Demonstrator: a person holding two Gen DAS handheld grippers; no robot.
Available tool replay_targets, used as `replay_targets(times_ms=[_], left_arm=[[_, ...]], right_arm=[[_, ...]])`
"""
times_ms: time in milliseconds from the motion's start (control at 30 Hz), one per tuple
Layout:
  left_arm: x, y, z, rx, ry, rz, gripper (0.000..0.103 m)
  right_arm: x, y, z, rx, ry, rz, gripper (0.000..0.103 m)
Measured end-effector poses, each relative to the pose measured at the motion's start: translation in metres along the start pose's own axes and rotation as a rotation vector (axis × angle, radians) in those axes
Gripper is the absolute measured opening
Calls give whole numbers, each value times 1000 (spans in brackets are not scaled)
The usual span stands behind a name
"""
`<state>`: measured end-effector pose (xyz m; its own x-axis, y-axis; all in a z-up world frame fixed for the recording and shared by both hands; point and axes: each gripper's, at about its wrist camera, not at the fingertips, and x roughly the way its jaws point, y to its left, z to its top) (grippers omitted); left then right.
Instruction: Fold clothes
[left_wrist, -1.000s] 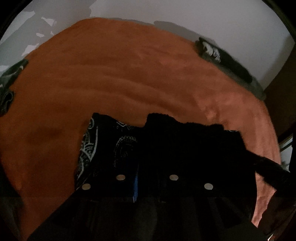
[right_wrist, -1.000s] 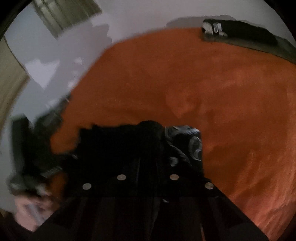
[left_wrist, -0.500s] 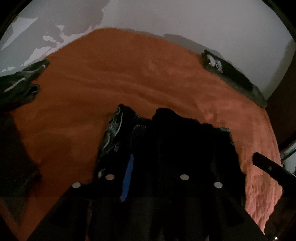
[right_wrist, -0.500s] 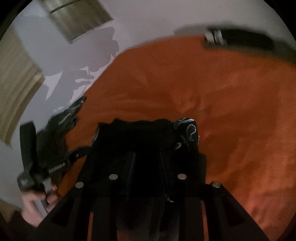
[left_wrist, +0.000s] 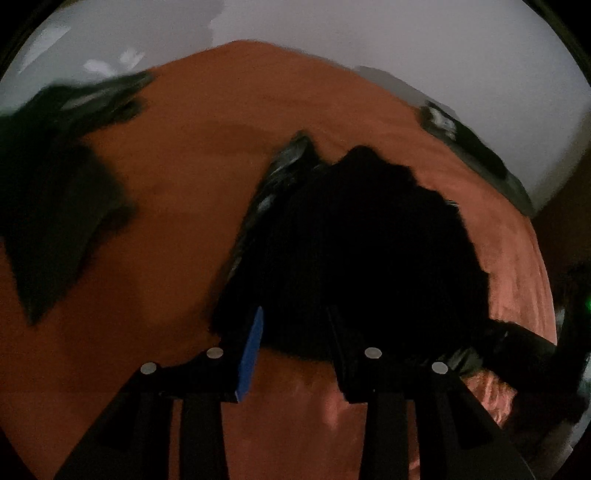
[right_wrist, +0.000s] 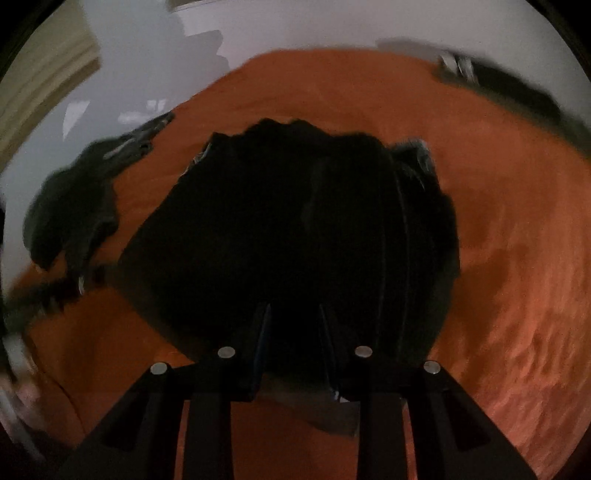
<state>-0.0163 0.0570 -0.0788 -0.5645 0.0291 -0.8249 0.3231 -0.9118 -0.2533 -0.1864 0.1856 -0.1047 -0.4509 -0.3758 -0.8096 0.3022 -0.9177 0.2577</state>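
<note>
A black garment (left_wrist: 369, 240) with a white pattern along one edge lies heaped on the orange blanket (left_wrist: 166, 184). My left gripper (left_wrist: 295, 314) is open just above the garment's near edge. Bare blanket shows between its fingers lower down, and the blue pad (left_wrist: 251, 350) touches nothing. In the right wrist view the same garment (right_wrist: 295, 221) fills the middle. My right gripper (right_wrist: 294, 308) stands open with the cloth's near edge lying between its fingers, and the pads do not press on it.
Another dark pile of clothes (left_wrist: 55, 184) lies at the blanket's left edge, also seen in the right wrist view (right_wrist: 74, 206). A folded dark item (left_wrist: 472, 147) sits at the far right edge. White floor (left_wrist: 332, 29) surrounds the blanket (right_wrist: 498, 221).
Both grippers' jaws have spread apart and let the bunched cloth go. The garment now lies on the blanket farther ahead of both. The dark pile at the left has come into view.
</note>
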Motion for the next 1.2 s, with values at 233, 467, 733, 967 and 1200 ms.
replay_targets(times_ms=[233, 467, 733, 967, 1200], left_arm=[[4, -30, -25, 57, 31, -30, 39], [18, -61, 11, 135, -9, -67, 48], [62, -79, 16, 190, 16, 12, 48], [79, -81, 5, 261, 10, 72, 48], [48, -59, 7, 89, 4, 6, 48]], right_arm=[[-39, 42, 15, -163, -141, -23, 64], [-5, 10, 1, -71, -7, -145, 48], [-4, 22, -1, -112, -39, -124, 14], [28, 1, -9, -54, 57, -109, 13], [-12, 21, -4, -9, -19, -94, 13]])
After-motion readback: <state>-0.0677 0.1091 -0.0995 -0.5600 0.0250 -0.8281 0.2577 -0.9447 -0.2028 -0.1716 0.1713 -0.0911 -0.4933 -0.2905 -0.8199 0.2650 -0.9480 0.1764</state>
